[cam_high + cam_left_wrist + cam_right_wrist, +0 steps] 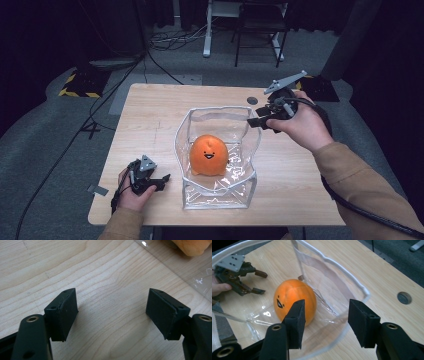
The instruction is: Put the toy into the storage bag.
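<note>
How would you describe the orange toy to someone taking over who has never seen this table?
Start at the light wooden table. Near its middle stands a clear plastic bag with white edging, its top open. Inside, on the bag's floor, sits the orange toy: a round, soft orange ball with a small dark smiling face, the one brightly coloured thing there.

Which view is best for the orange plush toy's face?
High view: the orange plush toy sits whole inside the clear bag, face toward the camera. The right gripper view shows it side-on, partly behind a jaw. The left gripper view catches just an orange edge at top right.
</note>
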